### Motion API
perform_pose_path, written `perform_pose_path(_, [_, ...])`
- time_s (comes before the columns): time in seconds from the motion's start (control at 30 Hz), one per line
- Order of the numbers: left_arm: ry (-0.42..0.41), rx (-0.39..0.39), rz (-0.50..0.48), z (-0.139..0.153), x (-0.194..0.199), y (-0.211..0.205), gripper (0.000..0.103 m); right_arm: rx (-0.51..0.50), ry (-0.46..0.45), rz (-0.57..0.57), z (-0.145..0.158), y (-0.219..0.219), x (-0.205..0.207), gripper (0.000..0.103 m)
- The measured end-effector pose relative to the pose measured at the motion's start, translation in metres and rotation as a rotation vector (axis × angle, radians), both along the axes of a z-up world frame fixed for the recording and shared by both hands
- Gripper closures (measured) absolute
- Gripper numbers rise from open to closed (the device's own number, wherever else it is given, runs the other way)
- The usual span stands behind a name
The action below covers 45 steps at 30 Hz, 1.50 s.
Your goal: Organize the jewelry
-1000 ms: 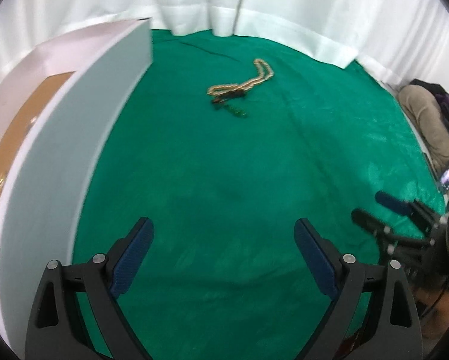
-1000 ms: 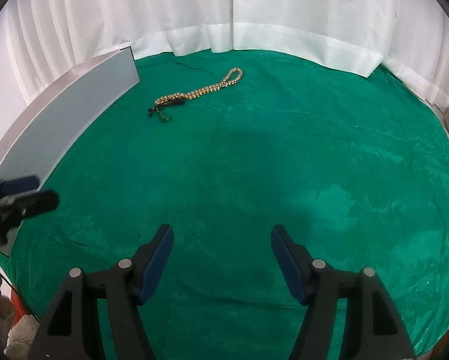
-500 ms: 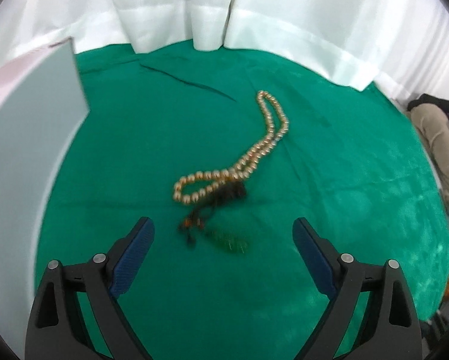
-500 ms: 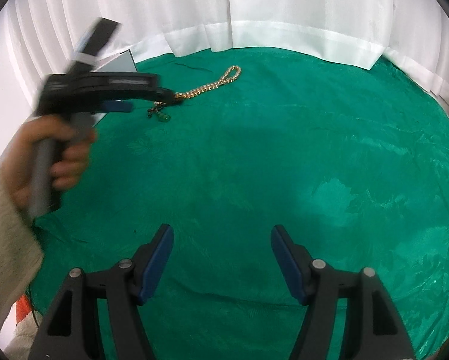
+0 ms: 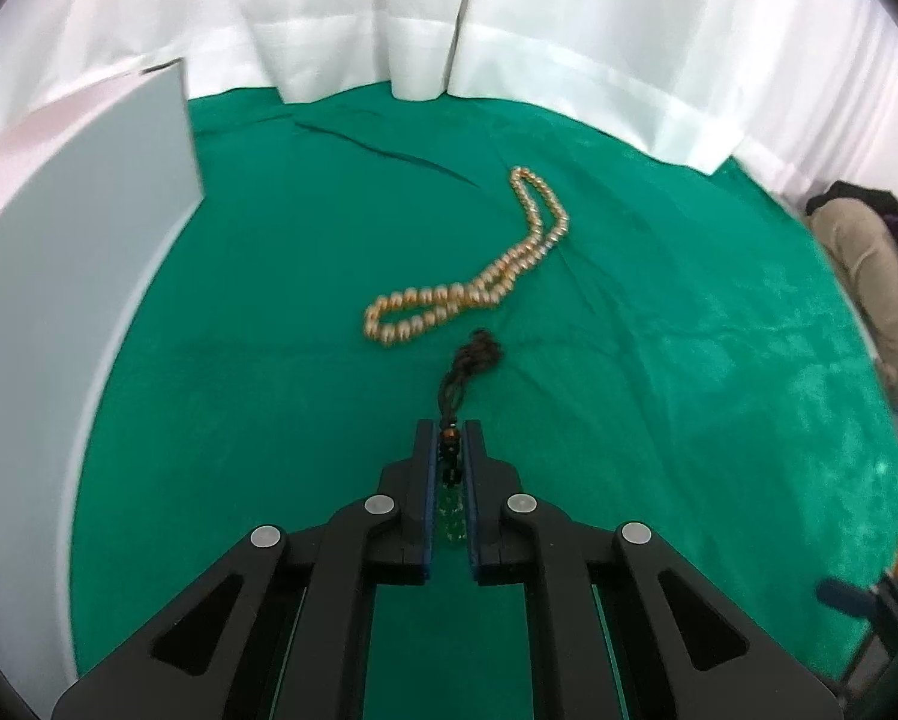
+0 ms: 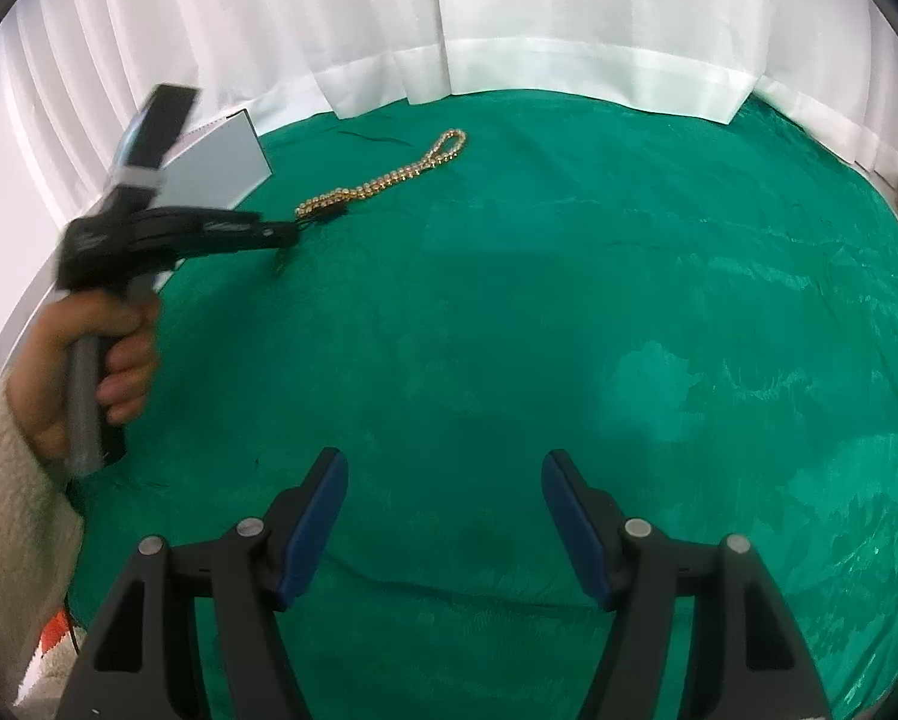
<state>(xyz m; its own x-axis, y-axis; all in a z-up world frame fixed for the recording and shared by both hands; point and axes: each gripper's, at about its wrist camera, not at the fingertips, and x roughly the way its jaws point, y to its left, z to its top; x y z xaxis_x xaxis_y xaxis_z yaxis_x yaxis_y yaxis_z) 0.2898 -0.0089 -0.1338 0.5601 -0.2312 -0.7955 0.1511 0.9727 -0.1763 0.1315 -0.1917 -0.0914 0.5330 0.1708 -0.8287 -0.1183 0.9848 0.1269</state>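
A gold bead necklace [image 5: 478, 285] lies in a long loop on the green cloth; it also shows in the right wrist view [image 6: 389, 183]. A dark cord necklace [image 5: 469, 369] with a green pendant [image 5: 450, 513] trails toward the gold beads. My left gripper [image 5: 449, 438] is shut on the cord necklace at its pendant end; in the right wrist view the left gripper [image 6: 284, 237] is at far left, held by a hand. My right gripper [image 6: 443, 480] is open and empty, low over bare cloth.
A grey-white box lid [image 5: 59, 300] stands upright along the left side; it shows in the right wrist view [image 6: 221, 171] too. White curtains [image 5: 449, 30] ring the far edge. A green cloth [image 6: 628, 300] covers the table. Clothing and gear [image 5: 868, 276] sit at far right.
My left gripper moved forward to the necklaces, closed on the dark cord necklace and drew its pendant end away from the gold beads. My right gripper stayed still and open.
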Motion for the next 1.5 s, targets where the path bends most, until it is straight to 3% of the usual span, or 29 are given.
perform_pose_path(0.17, [0.008,-0.038,0.006,0.014,-0.049,0.023,0.097,0.004,-0.003,0.0,0.002,0.002,-0.004,0.034])
perform_pose_path(0.47, [0.05,-0.048,0.069,0.0,-0.095,0.054,0.097,0.061,0.028,0.079,0.009,0.02,0.006,0.034])
perform_pose_path(0.57, [0.076,-0.053,0.089,-0.009,-0.097,0.059,0.089,0.087,0.044,0.138,0.021,0.028,0.031,0.034])
perform_pose_path(0.73, [0.041,-0.078,0.07,-0.009,-0.098,0.059,0.061,0.016,0.01,0.238,0.035,0.053,0.099,0.034])
perform_pose_path(0.93, [0.017,-0.044,0.074,-0.009,-0.099,0.054,0.058,-0.097,-0.001,0.396,0.005,0.106,0.199,0.034])
perform_pose_path(1.07, [0.027,-0.068,0.079,-0.009,-0.1,0.058,0.058,-0.192,-0.029,0.501,-0.016,0.138,0.232,0.035])
perform_pose_path(1.17, [0.032,-0.092,0.079,-0.01,-0.101,0.063,0.058,-0.209,-0.012,0.529,-0.028,0.143,0.239,0.049])
perform_pose_path(1.23, [0.033,-0.098,0.076,-0.01,-0.102,0.064,0.058,-0.225,-0.037,0.524,-0.025,0.142,0.237,0.091])
perform_pose_path(1.27, [0.033,-0.1,0.077,-0.01,-0.103,0.065,0.058,-0.207,-0.028,0.513,-0.022,0.139,0.235,0.095])
perform_pose_path(1.5, [0.065,-0.132,0.09,-0.008,-0.112,0.069,0.053,-0.127,0.021,0.51,-0.003,0.107,0.18,0.095])
